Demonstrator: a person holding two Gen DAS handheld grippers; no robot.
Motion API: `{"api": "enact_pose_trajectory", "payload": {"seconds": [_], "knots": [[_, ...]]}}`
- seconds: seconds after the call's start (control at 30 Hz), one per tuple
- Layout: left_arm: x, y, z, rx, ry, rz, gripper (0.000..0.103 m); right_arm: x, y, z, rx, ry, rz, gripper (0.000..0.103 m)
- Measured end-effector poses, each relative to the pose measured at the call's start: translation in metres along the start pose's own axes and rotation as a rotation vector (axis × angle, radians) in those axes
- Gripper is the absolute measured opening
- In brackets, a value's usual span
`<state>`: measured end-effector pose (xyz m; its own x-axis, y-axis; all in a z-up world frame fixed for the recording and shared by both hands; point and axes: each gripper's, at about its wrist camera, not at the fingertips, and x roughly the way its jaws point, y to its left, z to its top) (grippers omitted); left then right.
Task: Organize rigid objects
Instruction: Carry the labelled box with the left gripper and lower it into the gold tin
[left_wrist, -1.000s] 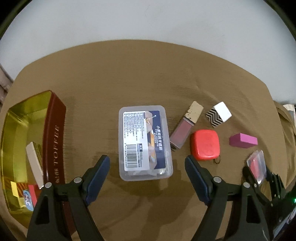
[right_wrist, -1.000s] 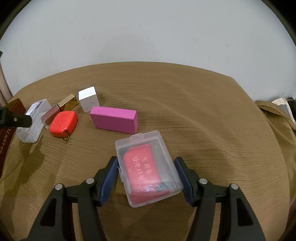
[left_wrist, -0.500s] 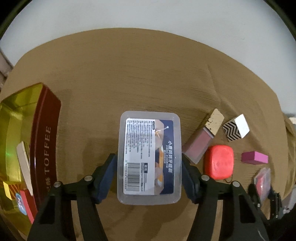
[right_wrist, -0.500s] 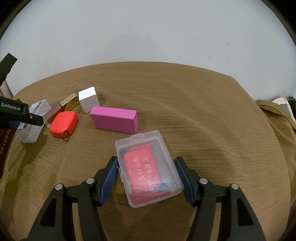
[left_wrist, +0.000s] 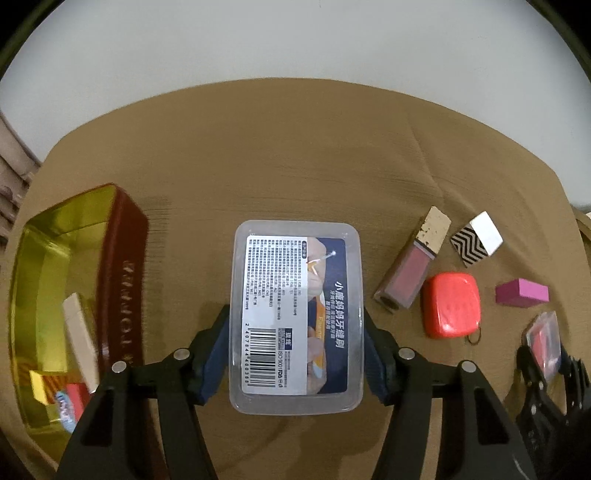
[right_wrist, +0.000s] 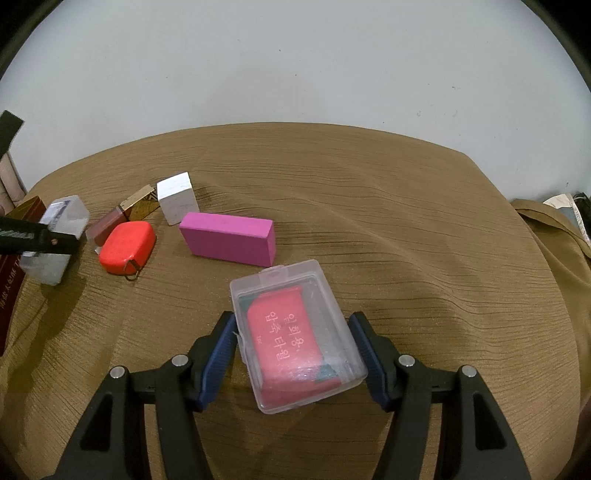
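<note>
My left gripper is shut on a clear plastic box with a barcode label, held above the brown cloth; the box also shows in the right wrist view. My right gripper is shut on a clear case with a red packet inside, which rests low over the cloth and also shows in the left wrist view. A dark red toffee tin with a gold inside stands open at the left, with a few small items in it.
On the brown tablecloth lie a red tape measure, a magenta block, a white cube with a zigzag side and a pink lip gloss tube. A white wall stands behind.
My left gripper moved forward around the labelled box, shut on it and lifted it. My right gripper stayed shut on the red-packet case without moving.
</note>
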<state>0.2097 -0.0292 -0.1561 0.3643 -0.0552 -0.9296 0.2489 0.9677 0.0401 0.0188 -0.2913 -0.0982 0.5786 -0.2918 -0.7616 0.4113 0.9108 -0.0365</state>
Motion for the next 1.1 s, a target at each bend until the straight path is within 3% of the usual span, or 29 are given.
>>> {"api": "enact_pose_trajectory", "payload": {"seconds": [0.4, 0.73, 1.1], "knots": [[-0.05, 0.018, -0.007, 0.032, -0.069, -0.026, 0.058, 0.001, 0.005, 0.001, -0.003, 0.0, -0.003, 0.063], [-0.08, 0.051, -0.017, -0.062, -0.093, 0.021, 0.058, 0.001, 0.005, 0.001, -0.002, 0.0, -0.002, 0.063], [-0.086, 0.098, -0.018, -0.124, -0.086, 0.107, 0.058, 0.001, 0.006, 0.001, 0.001, -0.006, -0.006, 0.063]]}}
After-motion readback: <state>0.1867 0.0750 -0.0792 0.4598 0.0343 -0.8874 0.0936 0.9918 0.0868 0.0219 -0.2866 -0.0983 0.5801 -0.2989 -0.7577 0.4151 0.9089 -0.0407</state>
